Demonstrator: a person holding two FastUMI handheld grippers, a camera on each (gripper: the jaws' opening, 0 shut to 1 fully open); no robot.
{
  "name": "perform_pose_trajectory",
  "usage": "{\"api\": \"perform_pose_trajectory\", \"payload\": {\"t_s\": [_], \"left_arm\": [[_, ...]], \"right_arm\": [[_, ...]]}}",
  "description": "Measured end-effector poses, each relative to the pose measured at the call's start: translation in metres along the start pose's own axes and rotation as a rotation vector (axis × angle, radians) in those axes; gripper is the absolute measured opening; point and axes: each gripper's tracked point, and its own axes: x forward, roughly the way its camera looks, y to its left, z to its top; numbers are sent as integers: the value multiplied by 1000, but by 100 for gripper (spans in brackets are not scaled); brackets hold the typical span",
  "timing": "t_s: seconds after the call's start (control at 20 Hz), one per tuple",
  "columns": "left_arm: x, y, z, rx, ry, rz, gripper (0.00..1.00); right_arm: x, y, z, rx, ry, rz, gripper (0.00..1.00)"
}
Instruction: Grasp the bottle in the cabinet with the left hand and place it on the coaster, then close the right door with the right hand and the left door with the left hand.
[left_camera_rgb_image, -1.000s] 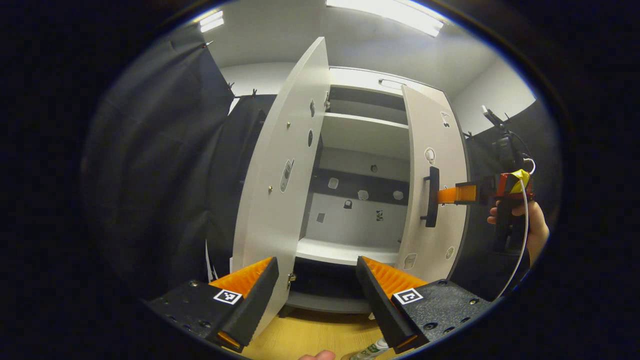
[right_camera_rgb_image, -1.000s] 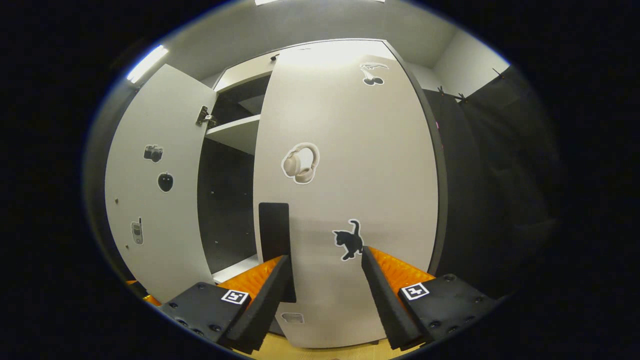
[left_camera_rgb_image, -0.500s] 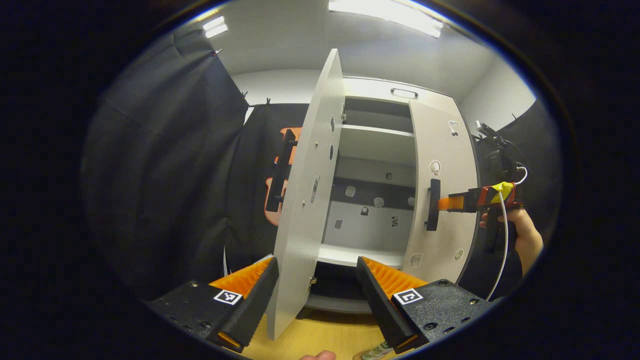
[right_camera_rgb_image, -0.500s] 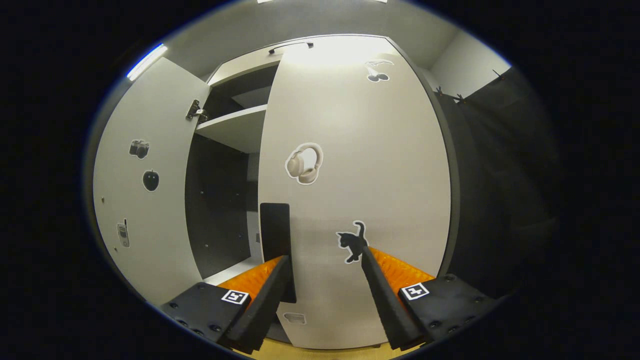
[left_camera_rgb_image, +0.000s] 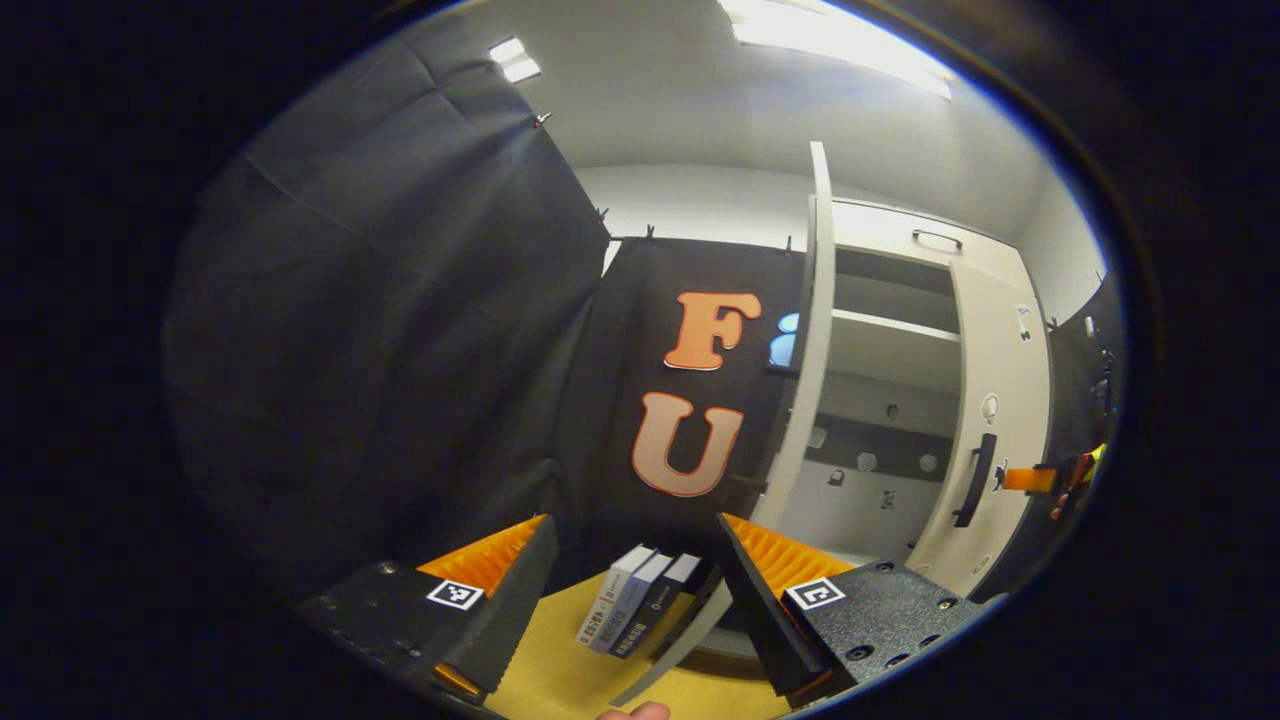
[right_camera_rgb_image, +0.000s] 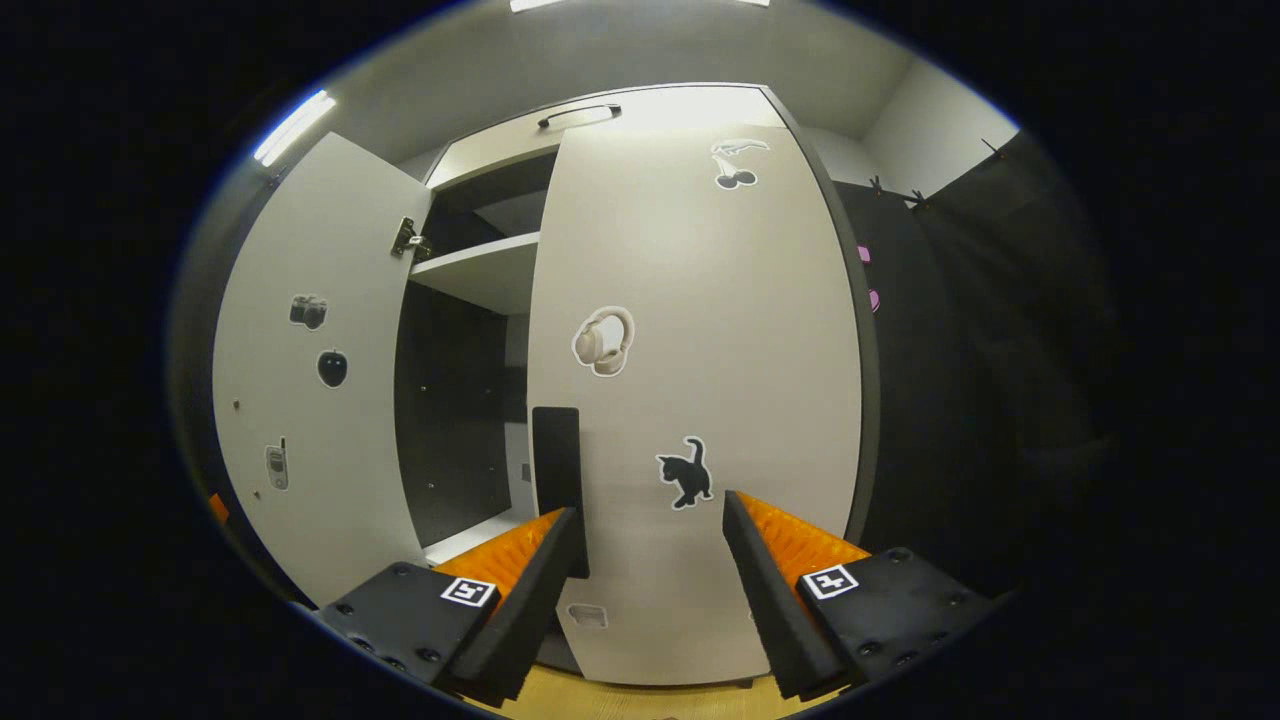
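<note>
My left gripper (left_camera_rgb_image: 633, 525) is open and holds nothing; it faces the black cloth wall. Just right of it the cabinet's left door (left_camera_rgb_image: 812, 350) stands open, seen edge-on. Beyond it are the cabinet shelves (left_camera_rgb_image: 880, 345) and the right door (left_camera_rgb_image: 1005, 400) with its dark handle (left_camera_rgb_image: 973, 480). My right gripper (left_camera_rgb_image: 1010, 479) reaches toward that door beside the handle. In the right gripper view my right gripper (right_camera_rgb_image: 650, 510) is open, close in front of the right door (right_camera_rgb_image: 700, 300). Its left finger lies by the handle (right_camera_rgb_image: 557, 460). The left door (right_camera_rgb_image: 310, 400) hangs open.
Three books (left_camera_rgb_image: 640, 600) stand leaning on the wooden tabletop (left_camera_rgb_image: 545, 680) below my left gripper. Black cloth walls close in the left and right sides. Stickers dot both doors. A fingertip (left_camera_rgb_image: 630, 712) shows at the bottom edge.
My left gripper has swung left, away from the cabinet opening; the left door now sits edge-on to its right and books came into view. The right gripper stays at the right door.
</note>
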Motion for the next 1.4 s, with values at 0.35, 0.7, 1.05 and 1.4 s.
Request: {"api": "perform_pose_trajectory", "payload": {"t_s": [0.35, 0.7, 1.05, 1.4], "left_arm": [[72, -12, 27, 147, -35, -19, 92], [96, -28, 27, 152, -57, -29, 94], [91, -45, 30, 232, -94, -73, 92], [65, -91, 13, 157, -16, -230, 92]], "right_arm": [[-62, -39, -12, 24, -9, -60, 95], [-114, -64, -40, -1, -5, -118, 95], [-132, -77, -50, 66, 4, -130, 95], [-138, -85, -44, 65, -9, -139, 96]]}}
